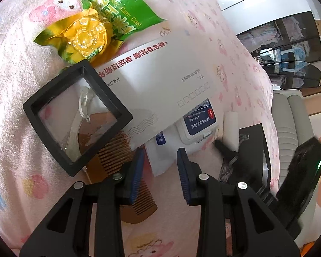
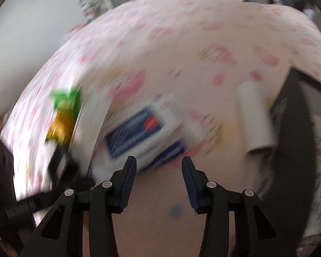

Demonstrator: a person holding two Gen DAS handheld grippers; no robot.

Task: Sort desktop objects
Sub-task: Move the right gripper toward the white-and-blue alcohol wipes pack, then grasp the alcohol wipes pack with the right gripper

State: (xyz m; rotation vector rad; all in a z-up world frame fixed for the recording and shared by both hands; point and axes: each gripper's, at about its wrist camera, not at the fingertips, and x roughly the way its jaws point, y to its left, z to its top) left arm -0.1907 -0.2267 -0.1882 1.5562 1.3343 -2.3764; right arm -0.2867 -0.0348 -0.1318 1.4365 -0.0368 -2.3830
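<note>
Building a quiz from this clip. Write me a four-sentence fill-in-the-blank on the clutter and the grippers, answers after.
1. The black square frame lies partly on top of the wooden ____.
2. The white envelope covers part of the alcohol ____ pack.
3. The snack bag printed "Sweet Corn" is ____ in colour.
4. The left gripper and right gripper both hold ____.

Missing words: comb; wipes; green; nothing

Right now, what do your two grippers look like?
Both look the same. The left gripper and right gripper have black plastic arms with triangle-shaped holes, round silver screws, and ridged blue pads inside each finger. No cables or sleeves show.
</note>
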